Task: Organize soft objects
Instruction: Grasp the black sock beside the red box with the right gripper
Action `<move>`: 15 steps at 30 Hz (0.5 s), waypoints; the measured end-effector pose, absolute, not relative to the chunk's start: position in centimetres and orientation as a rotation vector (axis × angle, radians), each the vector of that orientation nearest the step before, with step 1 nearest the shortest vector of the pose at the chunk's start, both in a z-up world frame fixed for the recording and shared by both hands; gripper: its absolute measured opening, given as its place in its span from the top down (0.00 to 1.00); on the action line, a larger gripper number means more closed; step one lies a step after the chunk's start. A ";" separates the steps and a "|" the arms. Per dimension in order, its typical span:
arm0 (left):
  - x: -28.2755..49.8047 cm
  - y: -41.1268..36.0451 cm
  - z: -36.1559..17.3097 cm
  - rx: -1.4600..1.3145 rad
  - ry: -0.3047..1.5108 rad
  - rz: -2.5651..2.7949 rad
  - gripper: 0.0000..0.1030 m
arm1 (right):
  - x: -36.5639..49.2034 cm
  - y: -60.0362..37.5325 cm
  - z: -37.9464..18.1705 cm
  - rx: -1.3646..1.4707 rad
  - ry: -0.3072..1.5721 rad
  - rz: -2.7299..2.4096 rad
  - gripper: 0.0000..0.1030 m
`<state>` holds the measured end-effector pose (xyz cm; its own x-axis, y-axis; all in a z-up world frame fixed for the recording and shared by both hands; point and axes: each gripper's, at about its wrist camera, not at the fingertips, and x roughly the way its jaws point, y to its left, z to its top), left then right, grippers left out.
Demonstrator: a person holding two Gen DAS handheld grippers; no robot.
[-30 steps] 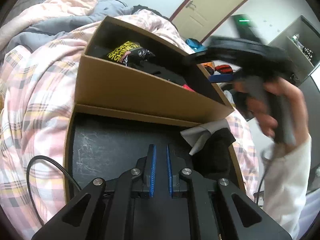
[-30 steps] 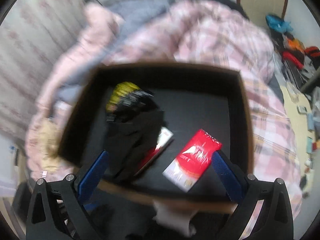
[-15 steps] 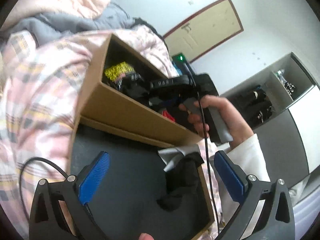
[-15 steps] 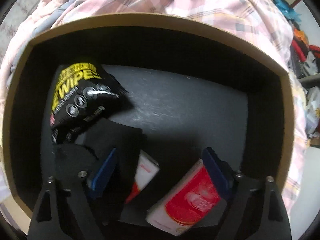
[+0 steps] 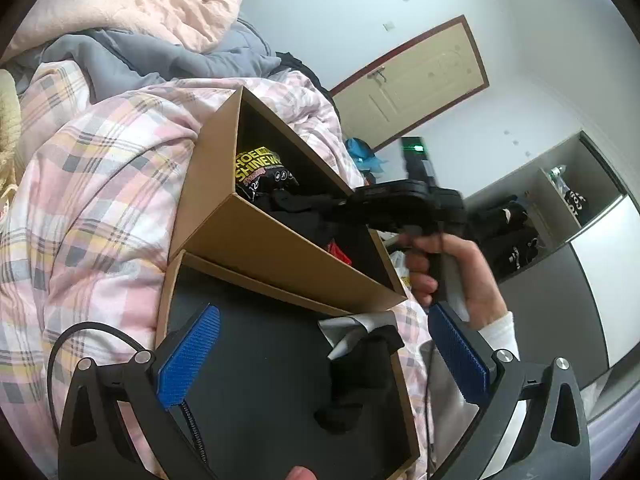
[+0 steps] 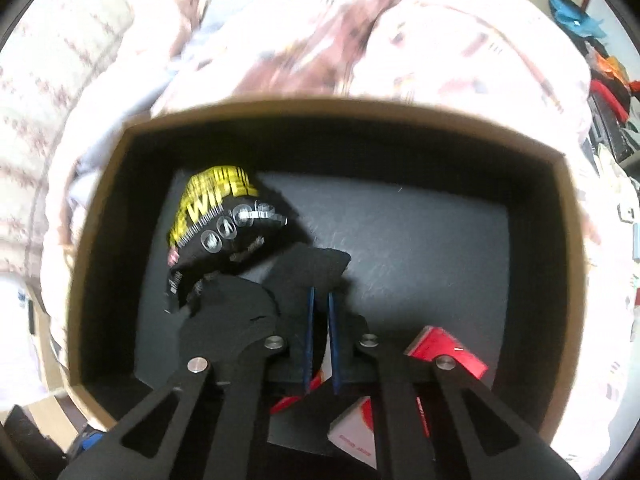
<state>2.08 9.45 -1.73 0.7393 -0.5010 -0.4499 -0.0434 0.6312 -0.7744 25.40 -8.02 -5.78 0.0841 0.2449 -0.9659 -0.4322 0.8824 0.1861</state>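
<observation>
I am looking down into the cardboard box through my right gripper, whose jaws have come together with only a thin slit between the blue pads; a fold of the black cloth lies right at their tips, but I cannot tell for certain that it is pinched. Already inside the box sit the black-and-yellow wipes pack and two red-and-white packets, so part of the sorting looks done. My left gripper hangs with its jaws spread wide and nothing between them, over the shallow box lid just beside the box. There a black sock and a grey cloth are not yet moved; I judge those are what remains.
</observation>
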 end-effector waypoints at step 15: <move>1.8 8.5 -1.9 -0.834 0.722 -0.267 0.00 | 27.1 -8.5 3.5 -0.049 1.201 0.600 0.97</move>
